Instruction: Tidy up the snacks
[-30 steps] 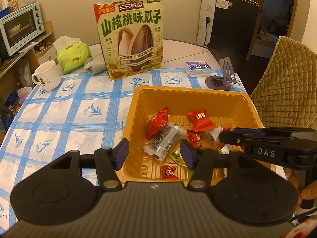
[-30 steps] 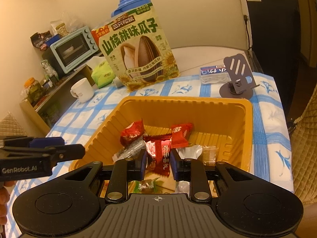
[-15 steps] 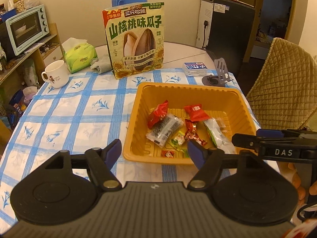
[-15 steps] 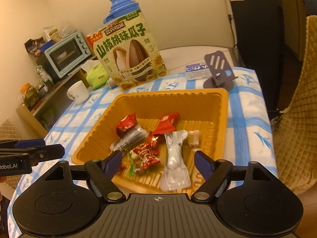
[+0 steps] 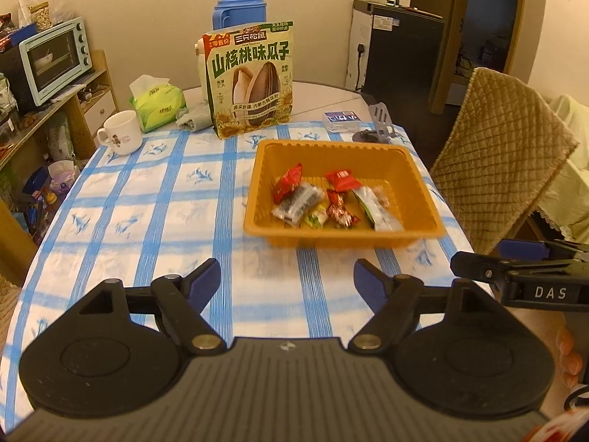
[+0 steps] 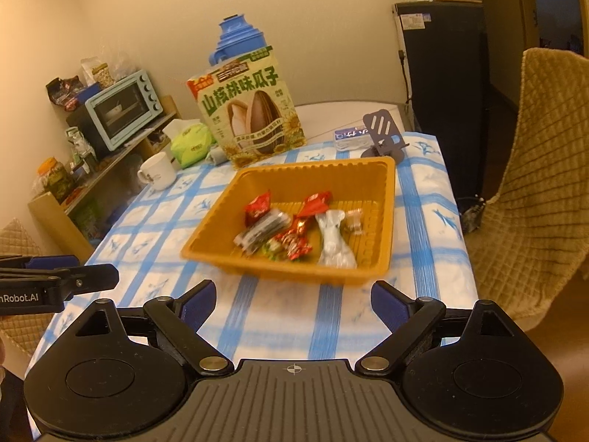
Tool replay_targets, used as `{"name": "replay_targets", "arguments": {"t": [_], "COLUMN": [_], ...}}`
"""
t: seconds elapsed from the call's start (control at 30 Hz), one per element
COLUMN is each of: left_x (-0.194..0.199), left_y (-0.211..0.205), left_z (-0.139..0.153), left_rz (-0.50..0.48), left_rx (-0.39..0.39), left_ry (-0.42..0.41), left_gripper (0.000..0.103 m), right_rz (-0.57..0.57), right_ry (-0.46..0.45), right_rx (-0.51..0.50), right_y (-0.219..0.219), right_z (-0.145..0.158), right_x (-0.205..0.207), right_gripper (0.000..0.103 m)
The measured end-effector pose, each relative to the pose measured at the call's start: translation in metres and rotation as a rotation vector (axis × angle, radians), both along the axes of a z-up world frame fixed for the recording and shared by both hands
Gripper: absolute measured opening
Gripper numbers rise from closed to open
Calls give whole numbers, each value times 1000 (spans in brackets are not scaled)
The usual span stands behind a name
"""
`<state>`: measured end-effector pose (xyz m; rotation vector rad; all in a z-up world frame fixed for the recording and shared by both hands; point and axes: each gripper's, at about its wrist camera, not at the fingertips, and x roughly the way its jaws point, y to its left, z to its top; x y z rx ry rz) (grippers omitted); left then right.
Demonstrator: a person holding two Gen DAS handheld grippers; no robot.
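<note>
An orange tray (image 5: 416, 180) stands on the blue-checked tablecloth and also shows in the right wrist view (image 6: 388, 213). It holds several wrapped snacks: a red packet (image 5: 288, 187), a dark clear packet (image 5: 296, 208), a red candy (image 5: 342, 213) and a pale long packet (image 6: 333, 243). My left gripper (image 5: 288, 280) is open and empty, well short of the tray's near rim. My right gripper (image 6: 293, 300) is open and empty, also short of the tray. Each gripper shows at the edge of the other's view.
A large sunflower-seed bag (image 5: 250, 81) stands behind the tray, with a blue thermos (image 5: 241, 3) behind it. A white mug (image 5: 121, 136) and green tissue pack (image 5: 158, 103) sit far left. A phone stand (image 5: 379, 125) is far right. A quilted chair (image 5: 504, 154) stands right of the table.
My right gripper opened and let a red candy go into the tray. Both grippers pulled back from the tray towards the table's near edge, and the left one opened wider.
</note>
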<state>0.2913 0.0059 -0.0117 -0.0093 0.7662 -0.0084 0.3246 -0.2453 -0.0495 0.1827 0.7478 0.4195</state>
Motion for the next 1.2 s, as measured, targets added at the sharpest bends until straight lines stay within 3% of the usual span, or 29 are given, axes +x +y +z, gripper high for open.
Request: {"name": "replay_targets", "arguments": {"t": [0.63,0.9,1.2], "left_x": [-180,-227,-254], "left_y": [28,38,46], "left_z": [2,-2,-8], "left_rz": [-44,-48,-44], "left_rx": [-62,-76,-89], "left_ry": [45,59,78], "left_gripper": [79,79,79], "right_rz": [-23,-17,2], "right_ry": [51,82,115], "right_rx": [-52,-75,-91], "right_y": [39,53,66], "right_z": [17,13,10], "right_x": [-185,-231,-257], "right_gripper": [91,91,91]}}
